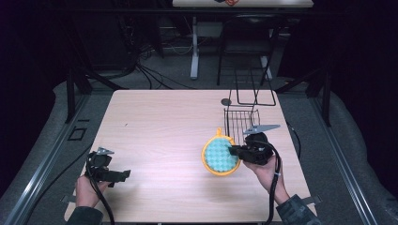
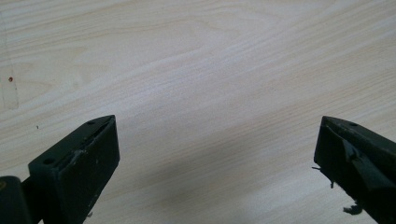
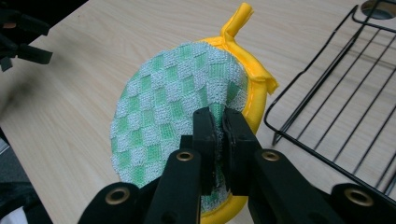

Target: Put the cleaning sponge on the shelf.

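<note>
- Right gripper [image 1: 233,151] sits right of table centre, jaws pinched nearly together on the edge of the round pot holder [image 1: 220,156]; in the right gripper view the jaws [no gap to speak of] clamp the green checked face near its yellow rim.
- Pot holder [image 3: 177,107]: green/white checked pad, yellow border, yellow loop [image 3: 236,21] at the far end. Looks tilted up off the wooden table [image 1: 159,131] on the gripped side; can't tell how much of the far rim touches the wood.
- Black wire rack [image 1: 241,119] just beyond and to the right of the pot holder. In the right gripper view its near corner [image 3: 275,126] is close to the yellow rim but apart from it. Tight on that side.
- Round grommet hole [image 1: 226,101] in the table beside the rack's far-left corner.
- Left gripper [image 1: 123,175] near the front-left of the table, held in the left hand [image 1: 87,190]. Jaws wide apart, nothing between them; the left gripper view has bare wood under them.
- Open room: whole left and centre of the table is bare wood between the two grippers, which are well apart.
- Right hand [image 1: 263,169] near the front-right; table's right edge close behind it.
</note>
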Tool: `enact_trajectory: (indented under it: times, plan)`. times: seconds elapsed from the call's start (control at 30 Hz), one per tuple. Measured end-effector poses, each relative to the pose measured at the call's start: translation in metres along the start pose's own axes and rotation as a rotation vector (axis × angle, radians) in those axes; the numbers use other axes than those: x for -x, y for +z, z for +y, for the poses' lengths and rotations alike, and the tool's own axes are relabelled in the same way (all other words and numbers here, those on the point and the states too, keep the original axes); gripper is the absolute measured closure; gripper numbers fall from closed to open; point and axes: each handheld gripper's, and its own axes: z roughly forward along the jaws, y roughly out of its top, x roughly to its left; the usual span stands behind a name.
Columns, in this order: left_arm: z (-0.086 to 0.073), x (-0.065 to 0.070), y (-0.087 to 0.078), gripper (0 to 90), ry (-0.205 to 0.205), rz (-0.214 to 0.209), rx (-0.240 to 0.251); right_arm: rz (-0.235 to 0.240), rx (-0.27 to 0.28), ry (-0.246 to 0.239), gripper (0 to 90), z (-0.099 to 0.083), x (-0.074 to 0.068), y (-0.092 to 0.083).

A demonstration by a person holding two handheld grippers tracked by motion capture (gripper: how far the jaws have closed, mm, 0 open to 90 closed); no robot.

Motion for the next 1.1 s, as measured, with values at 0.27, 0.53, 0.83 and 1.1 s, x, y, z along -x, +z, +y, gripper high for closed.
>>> enact_trajectory:
  times: [0.27, 0.53, 0.83, 1.1]
  plan:
    - [0.0, 0.0, 0.0, 0.3, 0.001, -0.003, -0.003, -0.039, 0.012, 0.029, 85.4, -0.002, 0.015, -0.009]
    - [0.0, 0.0, 0.0, 0.4, 0.003, -0.001, -0.005, -0.094, 0.028, 0.066, 85.5, -0.006, 0.035, -0.016]
    - [0.0, 0.001, 0.001, 0.4, 0.002, 0.003, -0.008, -0.14, 0.043, 0.085, 85.6, -0.006, 0.05, -0.022]
    - [0.0, 0.001, 0.001, 0.4, 0.003, 0.004, -0.01, -0.18, 0.048, 0.098, 85.6, -0.006, 0.063, -0.023]
